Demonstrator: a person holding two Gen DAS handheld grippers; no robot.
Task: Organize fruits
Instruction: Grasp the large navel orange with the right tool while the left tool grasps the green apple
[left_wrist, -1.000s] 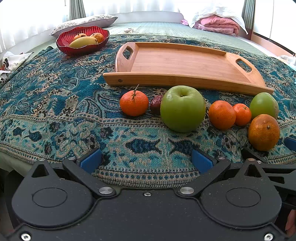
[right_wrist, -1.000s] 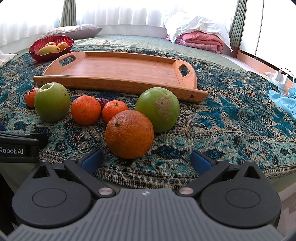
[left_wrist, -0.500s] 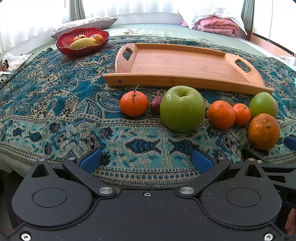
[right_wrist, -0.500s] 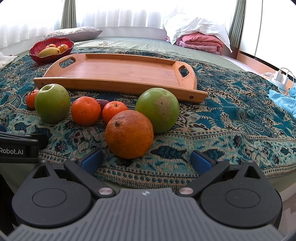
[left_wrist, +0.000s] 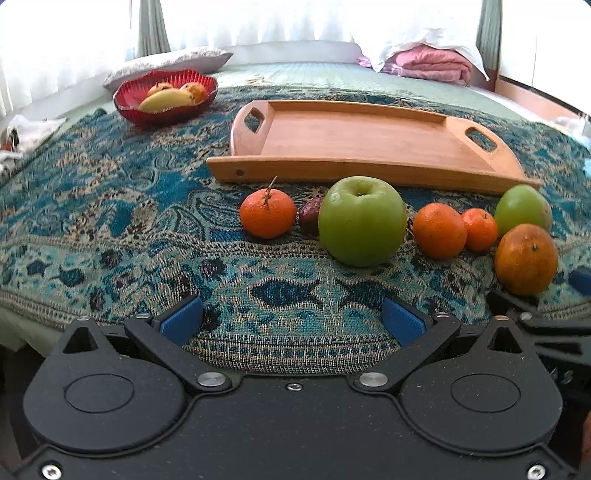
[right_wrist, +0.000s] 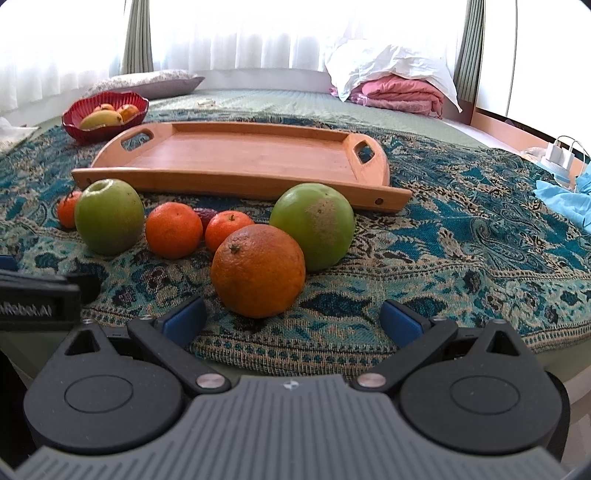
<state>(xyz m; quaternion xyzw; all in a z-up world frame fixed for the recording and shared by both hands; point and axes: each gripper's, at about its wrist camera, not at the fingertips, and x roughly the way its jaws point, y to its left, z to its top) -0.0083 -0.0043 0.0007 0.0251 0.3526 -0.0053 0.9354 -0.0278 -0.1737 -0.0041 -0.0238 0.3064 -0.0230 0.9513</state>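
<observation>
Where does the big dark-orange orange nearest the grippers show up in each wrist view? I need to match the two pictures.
Left wrist: the big dark-orange orange sits far right, just ahead of the open right gripper's fingers.
Right wrist: the same orange is centre-left, close ahead of the open right gripper.
Shared landmark: the wooden handled tray lies behind the fruit row in both.

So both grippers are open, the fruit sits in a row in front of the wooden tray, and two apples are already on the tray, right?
Not quite: the tray holds nothing, as the right wrist view shows. Both green apples lie on the cloth in front of it, in the row. The left gripper and right gripper do have their jaws open.
</observation>
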